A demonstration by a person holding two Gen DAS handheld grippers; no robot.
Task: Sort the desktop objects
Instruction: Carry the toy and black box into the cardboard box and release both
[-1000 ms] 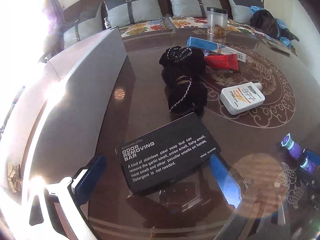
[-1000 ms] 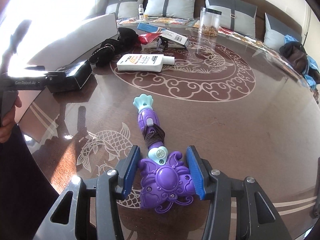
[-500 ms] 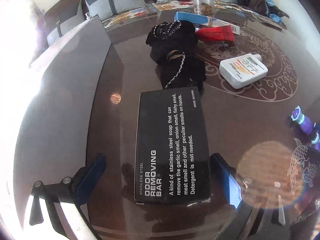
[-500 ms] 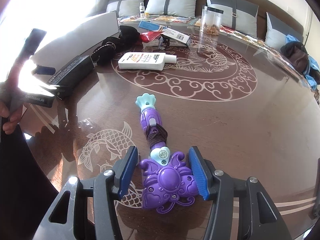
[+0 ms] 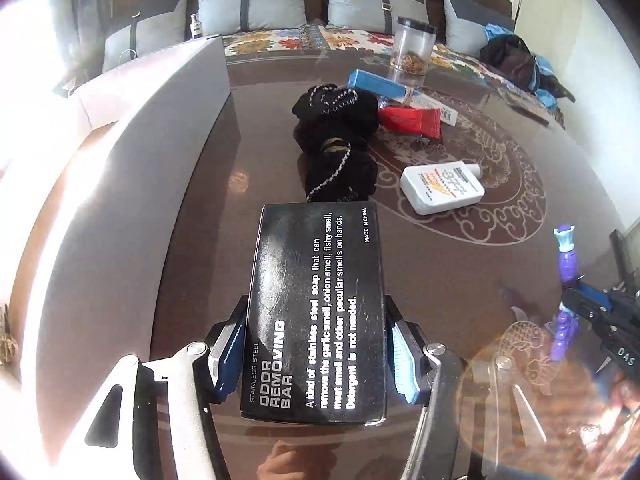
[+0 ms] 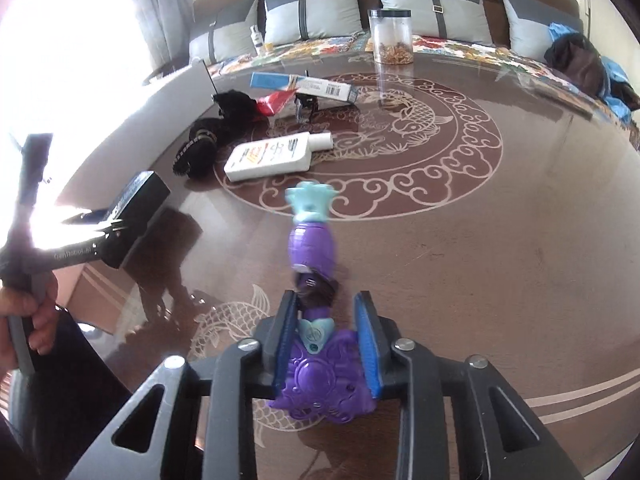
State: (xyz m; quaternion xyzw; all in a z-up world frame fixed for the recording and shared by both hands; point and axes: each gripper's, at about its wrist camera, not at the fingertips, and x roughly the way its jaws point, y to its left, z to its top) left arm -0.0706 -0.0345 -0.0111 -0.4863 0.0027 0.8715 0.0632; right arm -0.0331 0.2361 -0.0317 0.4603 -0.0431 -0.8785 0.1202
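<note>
My left gripper (image 5: 316,352) is shut on a black "Odor Removing Bar" box (image 5: 316,308), its blue pads pressed on the box's two long sides. The box also shows at the left of the right wrist view (image 6: 136,208). My right gripper (image 6: 326,344) is shut on a purple and teal toy wand (image 6: 316,280), gripping its winged purple head, with the handle pointing away and lifted off the table. The wand also shows at the right edge of the left wrist view (image 5: 568,264).
On the brown patterned table (image 6: 480,240) lie a white bottle (image 6: 272,156), black fabric (image 5: 336,140), a red packet (image 5: 412,120), a blue and white carton (image 6: 308,84) and a clear jar (image 6: 392,36). A grey open box (image 5: 120,184) stands at the left. A sofa with cushions lies behind.
Both grippers have closed: the left on the black box, the right on the purple wand. The wand has lifted and tilted up from the table.
</note>
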